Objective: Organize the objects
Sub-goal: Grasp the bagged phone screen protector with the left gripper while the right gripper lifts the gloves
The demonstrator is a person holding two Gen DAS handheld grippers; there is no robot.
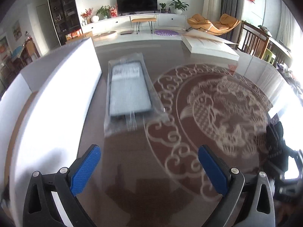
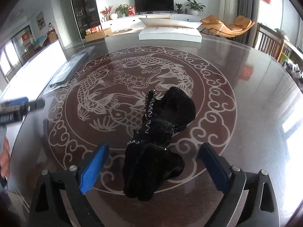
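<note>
A black fabric piece with pale stitching lies crumpled on the glass table, over its fish pattern. My right gripper stands open around the near end of it, and both blue pads sit apart from the cloth. My left gripper is open over bare glass with nothing between its fingers. Ahead of it lies a flat dark panel in a clear plastic bag, also seen at the left of the right wrist view. The black fabric shows at the right edge of the left wrist view.
A tall white box stands along the table's left side, close to the bagged panel. A flat white box lies at the far edge. The left gripper and a hand show at the left. Wooden chairs stand right.
</note>
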